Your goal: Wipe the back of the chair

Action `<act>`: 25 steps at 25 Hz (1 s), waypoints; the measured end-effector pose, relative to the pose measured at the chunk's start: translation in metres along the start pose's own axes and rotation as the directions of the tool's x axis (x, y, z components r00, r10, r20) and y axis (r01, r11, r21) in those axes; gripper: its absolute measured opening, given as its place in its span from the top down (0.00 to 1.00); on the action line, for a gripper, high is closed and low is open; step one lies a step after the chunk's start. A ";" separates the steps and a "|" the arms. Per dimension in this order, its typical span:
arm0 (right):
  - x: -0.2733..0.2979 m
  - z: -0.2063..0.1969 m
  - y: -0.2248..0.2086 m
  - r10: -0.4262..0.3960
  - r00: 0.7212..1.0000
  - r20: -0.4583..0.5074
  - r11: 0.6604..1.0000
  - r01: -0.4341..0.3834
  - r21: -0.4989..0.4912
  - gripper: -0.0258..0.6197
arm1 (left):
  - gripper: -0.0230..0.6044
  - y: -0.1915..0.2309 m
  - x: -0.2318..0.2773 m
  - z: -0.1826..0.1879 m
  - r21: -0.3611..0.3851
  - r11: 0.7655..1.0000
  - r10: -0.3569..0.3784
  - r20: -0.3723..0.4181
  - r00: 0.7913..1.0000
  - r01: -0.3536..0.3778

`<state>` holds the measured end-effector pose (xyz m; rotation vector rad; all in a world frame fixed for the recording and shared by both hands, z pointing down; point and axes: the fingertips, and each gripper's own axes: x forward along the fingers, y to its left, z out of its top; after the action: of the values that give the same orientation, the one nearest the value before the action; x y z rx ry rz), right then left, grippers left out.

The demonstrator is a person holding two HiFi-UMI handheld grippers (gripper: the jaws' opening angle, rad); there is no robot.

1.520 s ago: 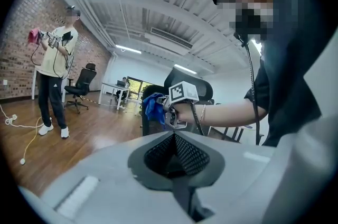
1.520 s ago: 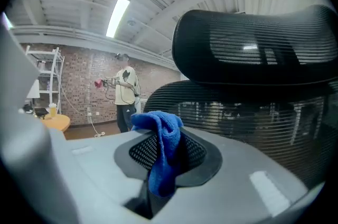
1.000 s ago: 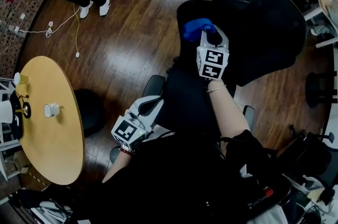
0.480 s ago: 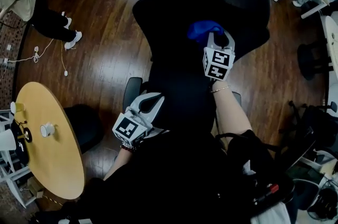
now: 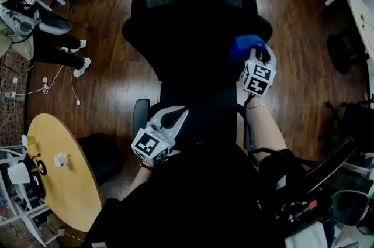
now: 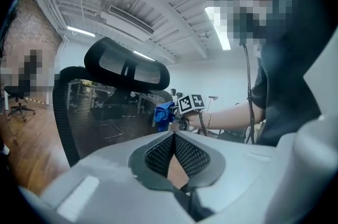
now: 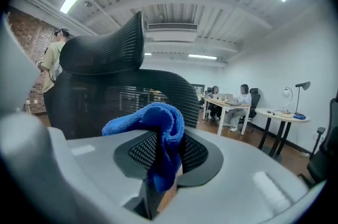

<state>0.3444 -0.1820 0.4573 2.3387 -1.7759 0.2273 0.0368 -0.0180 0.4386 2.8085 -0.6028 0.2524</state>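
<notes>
Underfoot, dark wooden floor (image 5: pixel 123 74) on all sides. Filling the upper middle of the head view, black mesh chair (image 5: pixel 193 13), with an armrest (image 5: pixel 140 115) low on its left side. At lower left, round yellow table (image 5: pixel 70 194), well apart from the chair. Far left, legs and white shoes of a person (image 5: pixel 58 45) on the floor.

Against the chair's right edge, right hand-held gripper (image 5: pixel 256 54), clenched on a blue cloth (image 5: pixel 245 45). Bunches up above the jaws and hangs down between them in the right gripper view. From the left gripper view, sits at the right edge of the mesh backrest (image 6: pixel 105 106), below the headrest (image 6: pixel 127 67). Seems to touch the mesh, though contact is hard to confirm from these angles.

Lower down, close to the person's body, left hand-held gripper (image 6: pixel 174 138), aimed at the backrest. Jaws pressed together at the tips, gripping nothing.

Beyond the chair in the right gripper view, people seated at a far white table (image 7: pixel 227 104). Smallest of all, on the yellow table, a white cup (image 5: pixel 60 159).
</notes>
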 end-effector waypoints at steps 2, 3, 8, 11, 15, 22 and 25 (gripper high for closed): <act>-0.002 -0.002 -0.018 -0.012 1.000 -0.008 1.000 0.012 -0.003 0.82 | 0.96 -0.005 0.006 0.000 -0.008 1.000 0.013 0.000 1.000 -0.013; -0.004 -0.002 -0.026 -0.022 1.000 -0.010 1.000 0.022 -0.005 0.82 | 0.96 -0.007 0.009 0.000 -0.014 1.000 0.020 0.004 1.000 -0.020; -0.013 -0.011 -0.068 -0.064 0.996 -0.057 0.997 0.067 0.048 0.84 | 0.96 -0.018 0.016 -0.002 -0.030 0.999 0.042 0.012 0.999 -0.042; -0.029 -0.022 -0.066 -0.002 0.997 -0.081 0.996 0.009 0.088 0.84 | 0.96 -0.019 0.011 -0.004 -0.046 0.997 0.061 0.017 0.998 -0.060; -0.044 -0.041 0.003 0.149 0.982 -0.116 0.987 -0.139 0.083 0.84 | 0.96 0.001 -0.012 -0.005 -0.071 0.990 0.126 0.043 0.991 -0.123; -0.016 -0.032 0.238 0.451 0.884 -0.120 0.892 -0.450 0.037 0.84 | 0.96 0.043 -0.087 -0.015 -0.117 0.957 0.278 0.111 0.954 -0.265; -0.014 -0.007 0.325 0.538 0.840 -0.070 0.840 -0.541 -0.039 0.84 | 0.96 0.051 -0.125 -0.025 -0.150 0.932 0.345 0.096 0.934 -0.329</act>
<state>0.0277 -0.2521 0.4812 1.7145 -2.3402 0.3114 -0.1003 -0.0082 0.4460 2.5926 -1.0926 0.1002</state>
